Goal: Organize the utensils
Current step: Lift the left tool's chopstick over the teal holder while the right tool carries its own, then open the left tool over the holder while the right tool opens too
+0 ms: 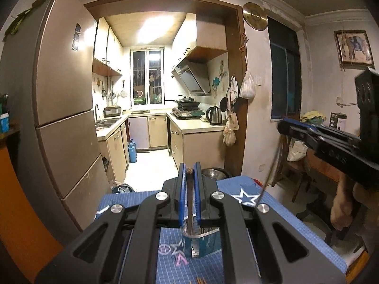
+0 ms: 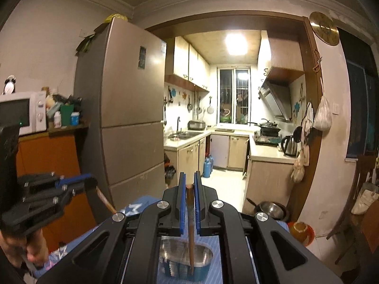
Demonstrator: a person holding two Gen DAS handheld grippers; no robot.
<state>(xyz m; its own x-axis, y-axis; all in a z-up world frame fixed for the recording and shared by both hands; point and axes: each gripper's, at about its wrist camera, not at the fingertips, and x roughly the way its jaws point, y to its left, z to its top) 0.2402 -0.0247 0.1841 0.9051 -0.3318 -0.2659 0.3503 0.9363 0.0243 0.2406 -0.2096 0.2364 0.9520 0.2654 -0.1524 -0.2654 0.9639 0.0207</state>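
My left gripper is shut on a slim grey utensil that hangs down between its blue pads. The utensil's lower end is over a blue tin with a metal rim, which stands on the blue star-patterned tablecloth. My right gripper is shut on a brown wooden chopstick whose lower end reaches into the tin. Each gripper shows in the other's view: the right gripper at the right with its thin stick dangling, the left gripper at the left with its utensil slanting down.
A tall fridge stands left of the kitchen doorway. A microwave sits on an orange cabinet at the far left. A metal pan lies beyond the table's far edge, and a wooden chair stands to the right. A hand holds the right gripper.
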